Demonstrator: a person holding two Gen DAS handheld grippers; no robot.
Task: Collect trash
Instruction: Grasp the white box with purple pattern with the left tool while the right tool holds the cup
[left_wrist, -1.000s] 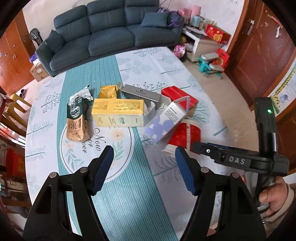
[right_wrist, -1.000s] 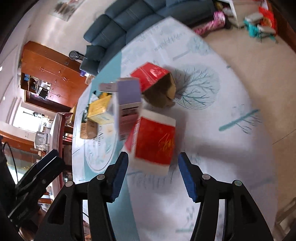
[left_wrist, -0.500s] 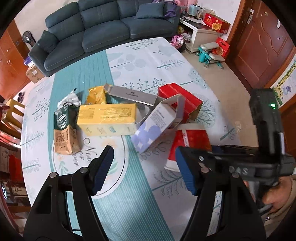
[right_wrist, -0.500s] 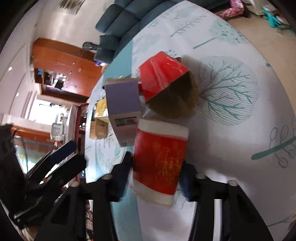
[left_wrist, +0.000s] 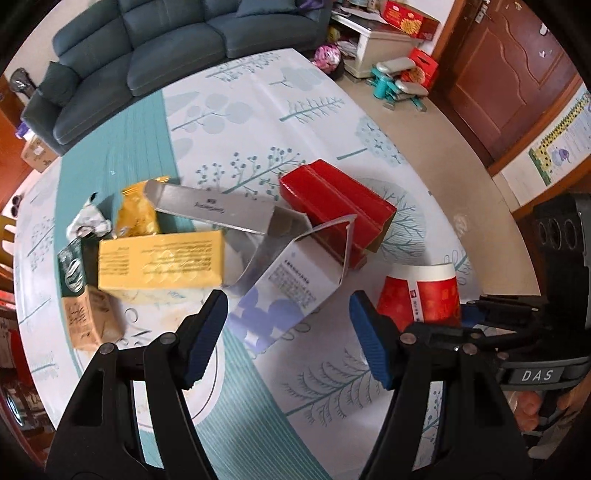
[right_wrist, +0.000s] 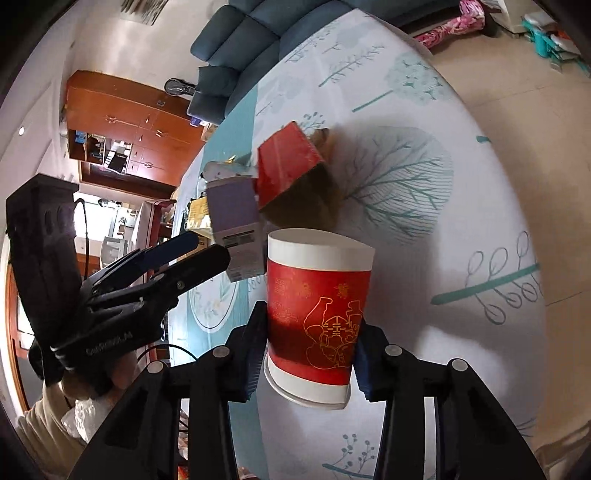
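While your left gripper (left_wrist: 286, 334) is hovering spread over the tablecloth (left_wrist: 258, 110), six pieces of trash are lying ahead: one coffee bag (left_wrist: 79, 295), one yellow box (left_wrist: 160, 260), one silver box (left_wrist: 214, 206), one lavender carton (left_wrist: 291, 291), one red box (left_wrist: 332, 203), and one red paper cup (right_wrist: 317, 317), which your right gripper (right_wrist: 308, 356) is pinching.

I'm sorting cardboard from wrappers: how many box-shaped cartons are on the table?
4, all clustered mid-table: the yellow box at left, the silver box behind it, the lavender carton lying open in front, and the red box at right. More may hide underneath.
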